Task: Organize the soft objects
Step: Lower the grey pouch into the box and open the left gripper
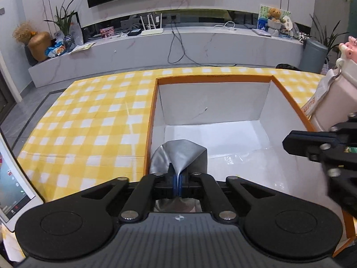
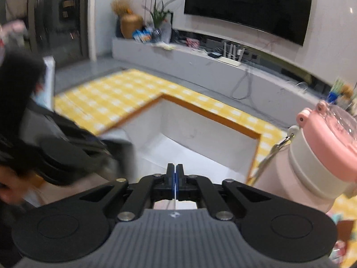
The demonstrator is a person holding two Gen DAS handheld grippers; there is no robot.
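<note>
Left wrist: left tool (image 1: 177,184) pinching grey cloth (image 1: 178,156) over white box (image 1: 156,102) on checkered worktop (image 1: 89,116). Right wrist: right tool (image 2: 175,178) closed on thin clear sheet, above same box (image 2: 212,116); pink bottle (image 2: 316,156) beside.
</note>
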